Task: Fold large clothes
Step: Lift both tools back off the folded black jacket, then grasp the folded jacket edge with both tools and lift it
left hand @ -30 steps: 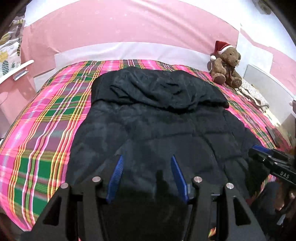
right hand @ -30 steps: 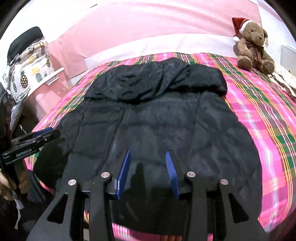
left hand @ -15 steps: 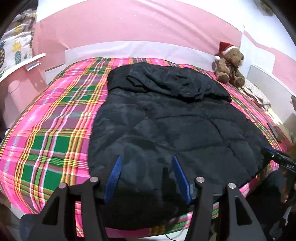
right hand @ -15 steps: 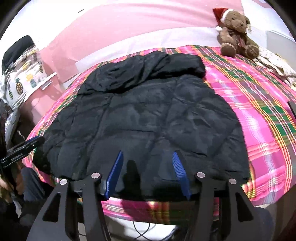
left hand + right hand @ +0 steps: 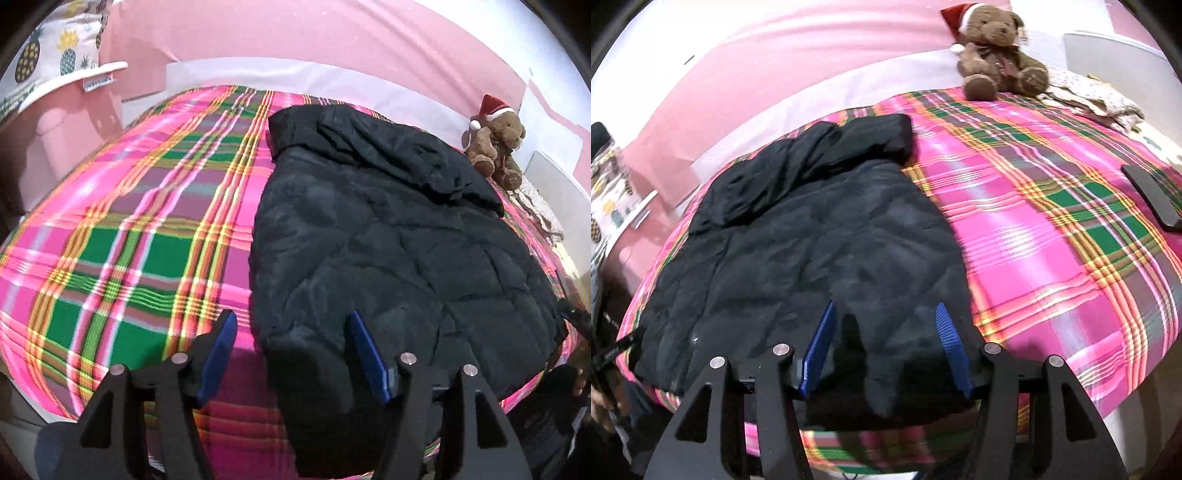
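Observation:
A large black puffer jacket [image 5: 388,236] lies spread flat on a bed with a pink and green plaid cover [image 5: 129,236], hood toward the far wall. It also shows in the right wrist view [image 5: 812,251]. My left gripper [image 5: 290,350] is open and empty, over the jacket's near left hem corner. My right gripper [image 5: 884,345] is open and empty, over the jacket's near right hem corner. The plaid cover [image 5: 1052,229] lies bare to the right of the jacket.
A brown teddy bear in a Santa hat [image 5: 993,48] sits at the far right of the bed, beside folded patterned cloth [image 5: 1089,98]. A dark flat object [image 5: 1152,201] lies at the right edge. A pineapple-print item [image 5: 55,55] stands left. Pink wall behind.
Both grippers have drawn apart along the near hem: the left one to the jacket's left corner, the right one to its right corner. The jacket has not moved. Both stay open.

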Demonstrator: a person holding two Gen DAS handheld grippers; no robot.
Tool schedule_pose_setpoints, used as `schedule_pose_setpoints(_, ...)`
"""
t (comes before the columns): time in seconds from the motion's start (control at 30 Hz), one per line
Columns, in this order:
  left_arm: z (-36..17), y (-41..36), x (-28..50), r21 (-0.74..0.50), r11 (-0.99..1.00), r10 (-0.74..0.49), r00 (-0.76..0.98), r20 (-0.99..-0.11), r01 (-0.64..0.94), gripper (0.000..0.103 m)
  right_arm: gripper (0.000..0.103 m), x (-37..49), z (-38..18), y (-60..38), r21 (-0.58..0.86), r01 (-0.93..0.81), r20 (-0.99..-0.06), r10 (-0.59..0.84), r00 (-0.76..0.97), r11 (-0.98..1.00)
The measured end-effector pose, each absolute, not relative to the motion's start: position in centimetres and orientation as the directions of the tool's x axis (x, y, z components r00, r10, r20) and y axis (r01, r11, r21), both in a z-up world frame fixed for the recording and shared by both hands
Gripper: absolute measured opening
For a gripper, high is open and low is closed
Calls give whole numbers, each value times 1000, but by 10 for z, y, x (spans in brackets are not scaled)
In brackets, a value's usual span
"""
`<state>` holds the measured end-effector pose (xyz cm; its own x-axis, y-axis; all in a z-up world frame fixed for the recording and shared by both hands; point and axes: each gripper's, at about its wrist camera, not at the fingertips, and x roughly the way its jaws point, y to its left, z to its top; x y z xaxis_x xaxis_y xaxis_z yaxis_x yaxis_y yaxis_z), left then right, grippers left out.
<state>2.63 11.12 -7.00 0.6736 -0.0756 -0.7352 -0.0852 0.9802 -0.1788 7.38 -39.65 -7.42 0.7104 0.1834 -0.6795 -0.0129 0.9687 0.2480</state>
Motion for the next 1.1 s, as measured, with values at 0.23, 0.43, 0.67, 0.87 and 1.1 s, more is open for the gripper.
schedule_pose_setpoints(0.23, -78, 99, 31, -209, 977, -134, 666, -733, -34, 71, 57, 82, -82, -421, 307, 61, -692, 179, 699, 950)
schedule_pose_setpoints(0.43, -85, 97, 31, -229, 973, -151, 661, -735, -32, 72, 57, 91, -100, -432, 386, 83, -748, 259, 611, 919)
schedule_pose_setpoints(0.67, -89, 90, 28, -179, 984, -127, 646, -752, -16, 68, 58, 85, -109, -415, 462, 36, -738, 361, 570, 886)
schedule_pose_setpoints(0.87, -74, 88, 29, -196, 981, -149, 667, -730, 5, 21, 18, 88, -99, -417, 506, 27, -709, 398, 582, 862)
schedule_pose_setpoints(1.1, -20, 113, 6, -273, 962, -196, 756, -625, 23, 17, 12, 57, -35, -415, 538, -81, -588, 442, 678, 839)
